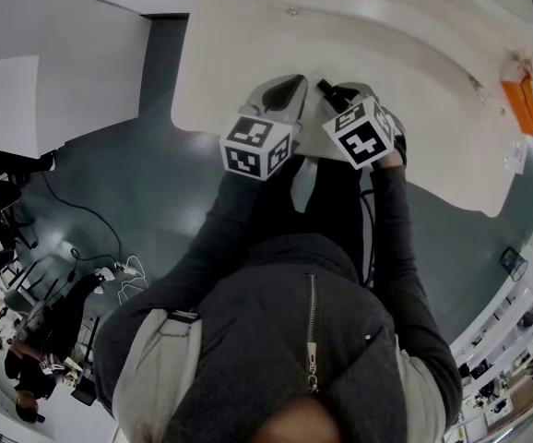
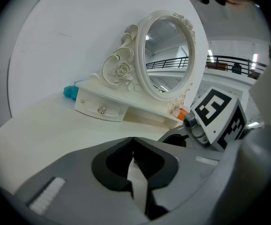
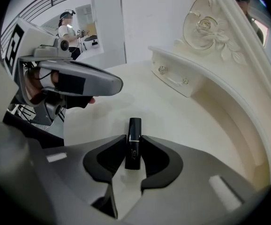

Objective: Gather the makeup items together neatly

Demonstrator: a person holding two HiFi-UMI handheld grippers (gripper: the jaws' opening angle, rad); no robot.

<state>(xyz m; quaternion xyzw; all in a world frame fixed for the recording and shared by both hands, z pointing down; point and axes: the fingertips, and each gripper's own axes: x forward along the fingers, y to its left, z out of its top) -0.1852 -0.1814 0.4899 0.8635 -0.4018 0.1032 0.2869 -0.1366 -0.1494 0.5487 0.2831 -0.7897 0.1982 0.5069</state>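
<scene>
Your right gripper [image 3: 133,151] clamps a glossy black lipstick tube [image 3: 134,128]; your left gripper [image 2: 134,156] is closed and empty. Gathering looks barely begun.

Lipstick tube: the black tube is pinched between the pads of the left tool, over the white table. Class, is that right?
No: the right tool pinches the black lipstick tube over the white table, as the right gripper view shows. The left tool is shut, empty.
</scene>
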